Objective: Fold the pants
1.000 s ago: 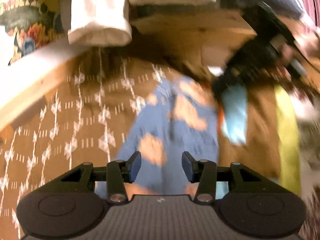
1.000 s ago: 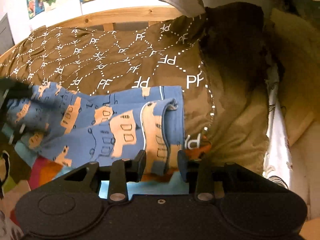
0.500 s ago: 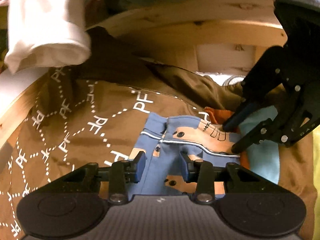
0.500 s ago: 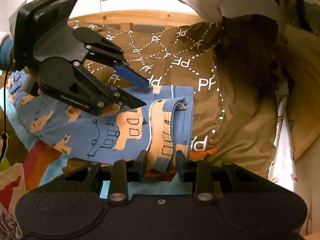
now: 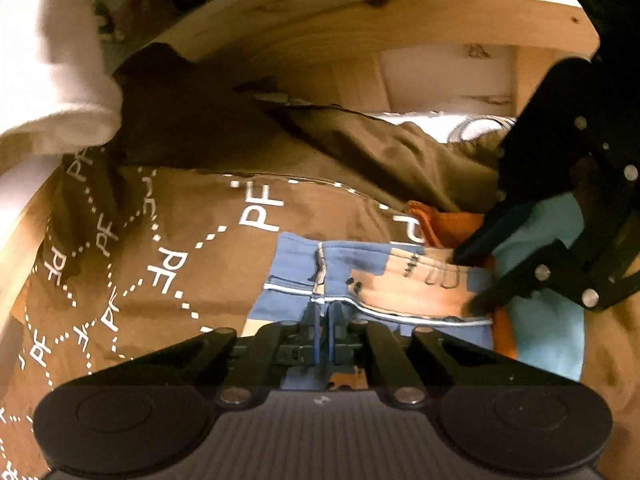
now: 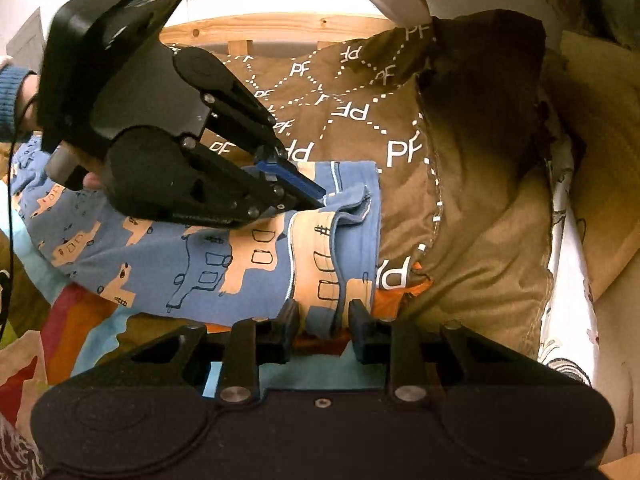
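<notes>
Blue pants [image 6: 200, 248] with an orange vehicle print lie flat on a brown quilt, their waistband end [image 5: 420, 280] folded over. My left gripper [image 5: 324, 312] is shut on the white-piped edge of that end. Seen from the right wrist view, the left gripper [image 6: 320, 200] comes in from the upper left and pinches the same edge. My right gripper [image 6: 325, 316] holds the near corner of the waistband, its jaws closing with a thick fold of cloth filling the gap between them. In the left wrist view the right gripper [image 5: 476, 280] straddles the waistband from the right.
The brown quilt [image 6: 360, 112] with white "PF" print covers the bed inside a wooden frame [image 5: 360, 20]. White cloth [image 5: 52, 80] hangs at the upper left. A colourful sheet [image 6: 80, 320] lies under the pants. A hand in a blue sleeve [image 6: 12, 96] holds the left gripper.
My left gripper has swept in over the quilt to the pants' waistband and shut on its piped edge. The right gripper stayed in place and narrowed on the fold.
</notes>
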A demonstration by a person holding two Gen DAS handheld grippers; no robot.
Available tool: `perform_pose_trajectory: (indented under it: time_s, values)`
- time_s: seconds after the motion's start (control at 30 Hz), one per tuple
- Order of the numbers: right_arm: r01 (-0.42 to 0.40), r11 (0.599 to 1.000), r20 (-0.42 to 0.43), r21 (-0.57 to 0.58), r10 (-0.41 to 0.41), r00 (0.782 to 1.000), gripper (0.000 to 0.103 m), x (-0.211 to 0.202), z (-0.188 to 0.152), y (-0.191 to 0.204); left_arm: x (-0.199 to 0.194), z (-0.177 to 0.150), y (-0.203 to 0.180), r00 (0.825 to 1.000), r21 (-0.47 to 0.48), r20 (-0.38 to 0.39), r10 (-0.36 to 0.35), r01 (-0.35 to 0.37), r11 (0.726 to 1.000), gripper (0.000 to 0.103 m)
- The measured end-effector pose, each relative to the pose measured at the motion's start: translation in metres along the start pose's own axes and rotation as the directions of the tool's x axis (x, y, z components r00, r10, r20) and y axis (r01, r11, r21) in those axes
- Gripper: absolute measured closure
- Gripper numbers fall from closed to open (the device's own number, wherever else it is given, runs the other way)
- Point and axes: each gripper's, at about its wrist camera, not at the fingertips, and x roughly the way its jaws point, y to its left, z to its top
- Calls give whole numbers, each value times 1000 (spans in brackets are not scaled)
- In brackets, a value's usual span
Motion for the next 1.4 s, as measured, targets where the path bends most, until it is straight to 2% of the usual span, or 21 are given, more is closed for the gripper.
perform_pose_trajectory:
  time_s: [0.03, 0.17, 0.33, 0.5, 0.6, 0.7, 0.8, 0.83, 0.87, 0.9, 0.93, 0.97, 1.0, 1.03, 1.1, 1.17, 1.23, 1.33, 1.4]
  values:
    - [-1, 1000, 0, -6, 1, 1000, 80, 0, -1, 1, -1, -1, -2, 1000, 5, 4, 6, -6, 1000, 100]
    - [16, 999, 14, -39, -15, 1000, 88, -2, -3, 8, -9, -3, -2, 998, -22, 30, 46, -46, 999, 101]
    - [33, 998, 37, -45, -31, 999, 89, -10, -6, 12, -23, -4, -4, 990, -41, 62, 126, -123, 992, 101]
    - [65, 997, 67, -49, -62, 996, 90, -19, -2, 13, -33, 3, -4, 968, -32, 107, 225, -223, 974, 101]
    - [77, 996, 67, -42, -75, 995, 91, -20, 3, 10, -26, 7, -9, 957, -21, 102, 271, -271, 962, 101]
    - [89, 995, 18, -39, -88, 996, 90, -11, 6, 8, -7, 6, -13, 960, -10, 71, 272, -272, 962, 100]
    - [99, 994, -31, -40, -101, 994, 90, -1, 4, 7, -3, 0, -13, 966, -33, 75, 248, -246, 969, 90]
    - [94, 995, -31, -26, -95, 995, 89, -1, 3, 5, -6, -2, -12, 967, -40, 79, 241, -239, 970, 73]
    - [87, 996, -31, -13, -88, 996, 88, -3, 2, 4, -13, -5, -10, 970, -45, 88, 228, -225, 973, 52]
    - [81, 997, -33, -7, -81, 996, 86, -4, 2, 3, -20, -9, -8, 968, -49, 100, 229, -225, 973, 44]
    - [80, 997, -31, -8, -80, 996, 80, -6, 1, 4, -30, -15, -5, 964, -48, 115, 241, -237, 970, 38]
    - [88, 996, -29, -12, -88, 996, 73, -8, 1, 4, -40, -21, -3, 958, -43, 117, 261, -257, 965, 38]
    - [102, 995, -24, -23, -102, 994, 71, -10, 1, 5, -49, -27, -1, 953, -42, 111, 283, -280, 959, 37]
    - [117, 992, -11, -40, -117, 993, 70, -12, 1, 8, -62, -38, 2, 945, -51, 92, 313, -310, 949, 34]
    - [164, 981, 31, -102, -162, 986, 63, -16, 5, 18, -88, -61, 6, 927, -72, 50, 373, -369, 927, 28]
    - [180, 972, 76, -153, -170, 983, 48, -17, 11, 30, -115, -91, 7, 915, -99, 3, 403, -401, 911, 25]
    - [144, 975, 99, -172, -128, 987, 43, -12, 22, 42, -139, -123, 9, 920, -142, -63, 387, -392, 909, 25]
    - [49, 983, 80, -178, -36, 996, 43, 7, 43, 58, -163, -171, 12, 933, -246, -145, 330, -357, 901, 27]
    - [-10, 984, 54, -179, 20, 998, 43, 24, 56, 69, -172, -200, 21, 927, -341, -190, 324, -372, 863, 28]
